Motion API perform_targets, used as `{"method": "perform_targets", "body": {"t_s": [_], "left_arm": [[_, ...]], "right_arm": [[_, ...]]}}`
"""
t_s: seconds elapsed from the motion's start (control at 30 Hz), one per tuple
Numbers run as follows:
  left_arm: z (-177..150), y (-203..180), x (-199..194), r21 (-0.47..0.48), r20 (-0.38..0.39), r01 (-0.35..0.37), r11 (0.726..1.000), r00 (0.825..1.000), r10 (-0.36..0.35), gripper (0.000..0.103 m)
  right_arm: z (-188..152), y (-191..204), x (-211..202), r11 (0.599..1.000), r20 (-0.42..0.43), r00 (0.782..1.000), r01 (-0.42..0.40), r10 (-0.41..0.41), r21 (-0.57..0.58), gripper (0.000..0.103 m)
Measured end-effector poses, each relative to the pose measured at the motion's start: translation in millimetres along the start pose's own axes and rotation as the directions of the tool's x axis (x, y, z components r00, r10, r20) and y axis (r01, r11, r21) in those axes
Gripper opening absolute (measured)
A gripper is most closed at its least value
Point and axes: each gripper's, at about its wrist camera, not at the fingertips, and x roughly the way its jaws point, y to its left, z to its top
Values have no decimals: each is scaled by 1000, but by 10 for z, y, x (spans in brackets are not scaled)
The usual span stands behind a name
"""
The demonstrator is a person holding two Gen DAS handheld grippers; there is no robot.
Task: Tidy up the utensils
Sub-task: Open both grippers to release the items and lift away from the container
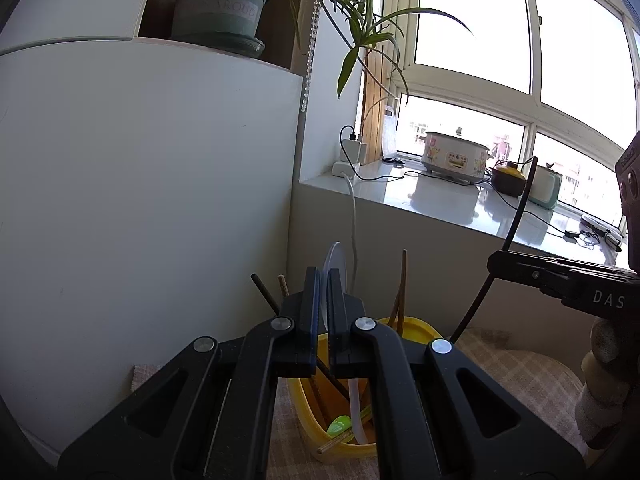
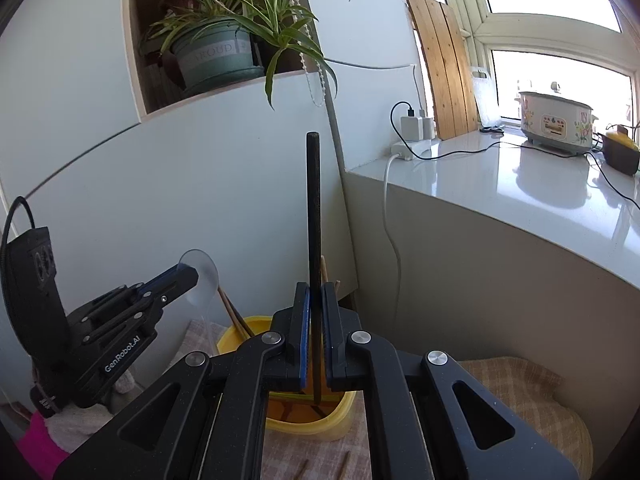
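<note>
A checked cloth covers the surface, bearing a yellow container and loose chopsticks.

A: What couldn't you make out?

B: The yellow holder was mostly hidden behind the right tool; only its rim showed at 6 o'clock. The dark chopstick vanished into it, lower tip unseen.

A: And from the left wrist?

B: The left tool covered the clear spoon below its bowl. The right tool's body ran off the 3 o'clock edge. The green item inside the holder was too small to identify.
</note>
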Motion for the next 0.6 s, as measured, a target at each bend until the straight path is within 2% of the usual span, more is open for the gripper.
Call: {"method": "perform_targets", "body": {"t_s": [0.13,0.2,0.27,0.3,0.6], "left_arm": [[-22,1,-19,-2,-8,3,1000,1000,-3,2],[-35,6,-47,-7,-6,8,1000,1000,-8,6],[-38,7,-62,-8,-8,4,1000,1000,-4,20],[-41,12,-75,-11,-6,3,1000,1000,-3,21],[-113,-17,-348,-13,8,1,1000,1000,-1,21]], "right_arm": [[-41,-11,68,1000,-40,999,-6,6,-6,5],[-68,-9,73,1000,-48,999,-11,11,-5,13],[-83,-4,57,1000,-42,999,-9,8,-7,34],[-88,-2,43,1000,-36,999,-6,6,-6,36],[-216,21,-148,1000,-34,999,-1,1,-12,37]]}}
